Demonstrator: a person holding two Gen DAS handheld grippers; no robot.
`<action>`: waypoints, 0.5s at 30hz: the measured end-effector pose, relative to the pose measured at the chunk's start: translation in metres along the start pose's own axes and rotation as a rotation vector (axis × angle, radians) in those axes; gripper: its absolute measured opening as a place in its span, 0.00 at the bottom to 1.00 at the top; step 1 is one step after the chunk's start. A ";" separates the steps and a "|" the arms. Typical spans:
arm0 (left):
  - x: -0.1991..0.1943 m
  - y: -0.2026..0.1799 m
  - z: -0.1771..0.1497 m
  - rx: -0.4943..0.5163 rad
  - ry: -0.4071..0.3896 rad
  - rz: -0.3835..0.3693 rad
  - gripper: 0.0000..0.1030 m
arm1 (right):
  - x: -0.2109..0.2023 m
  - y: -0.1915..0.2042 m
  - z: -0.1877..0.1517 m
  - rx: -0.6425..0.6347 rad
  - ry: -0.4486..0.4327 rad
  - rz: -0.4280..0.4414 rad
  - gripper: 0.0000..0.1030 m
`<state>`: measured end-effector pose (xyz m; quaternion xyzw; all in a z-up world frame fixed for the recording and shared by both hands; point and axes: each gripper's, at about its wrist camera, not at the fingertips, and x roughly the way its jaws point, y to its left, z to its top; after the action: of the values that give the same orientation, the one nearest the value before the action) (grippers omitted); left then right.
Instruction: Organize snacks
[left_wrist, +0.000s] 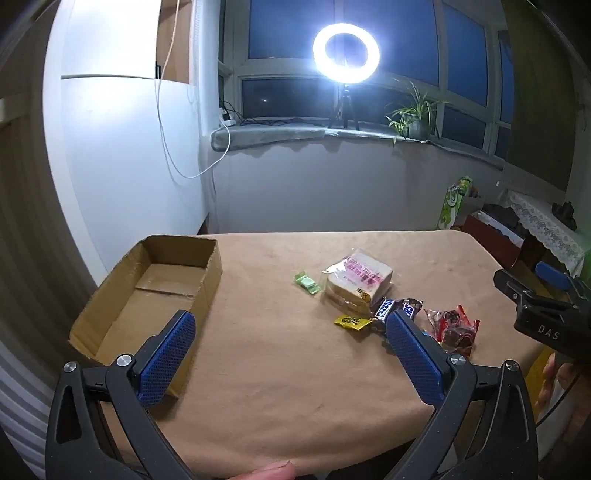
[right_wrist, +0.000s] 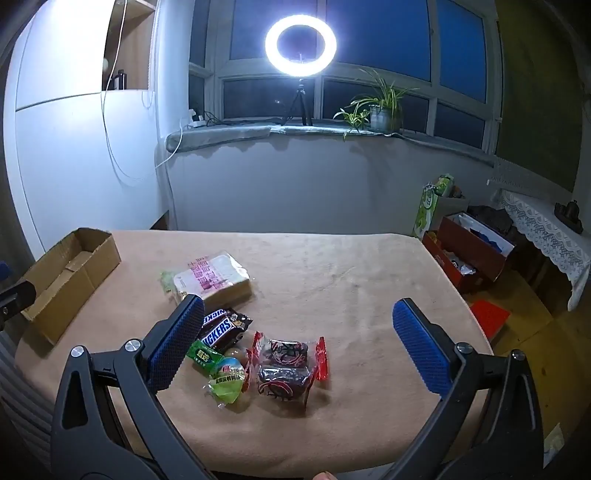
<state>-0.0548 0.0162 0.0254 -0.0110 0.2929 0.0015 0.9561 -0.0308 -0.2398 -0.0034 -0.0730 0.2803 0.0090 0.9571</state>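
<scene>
Both tongs hang released above the near edge of the table (right_wrist: 351, 266), which wears a tan cloth. Between the fingers of the right tongs (right_wrist: 295, 334) lie two dark red packets (right_wrist: 284, 369) and a green-wrapped egg (right_wrist: 225, 380). Just past its left finger lies the Snickers bar (right_wrist: 221, 328), its long axis slanting away to the right. Farther is the bagged bread (right_wrist: 212, 278). The left tongs (left_wrist: 291, 341) have the empty cardboard box (left_wrist: 155, 291) at their left finger, its long axis running away from them. Behind, a ring light (right_wrist: 300, 45) and a potted plant (right_wrist: 380, 107) stand on the windowsill.
</scene>
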 end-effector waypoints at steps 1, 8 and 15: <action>0.002 0.001 -0.001 -0.003 0.015 -0.007 1.00 | 0.001 0.003 -0.002 0.001 0.009 -0.001 1.00; 0.032 0.006 -0.020 -0.071 0.200 -0.092 1.00 | 0.007 0.016 -0.012 -0.002 0.041 -0.010 1.00; 0.053 0.013 -0.046 -0.186 0.346 -0.250 1.00 | 0.007 0.015 -0.011 -0.022 0.055 -0.046 1.00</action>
<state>-0.0368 0.0279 -0.0425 -0.1352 0.4475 -0.0917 0.8792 -0.0314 -0.2270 -0.0185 -0.0900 0.3046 -0.0118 0.9481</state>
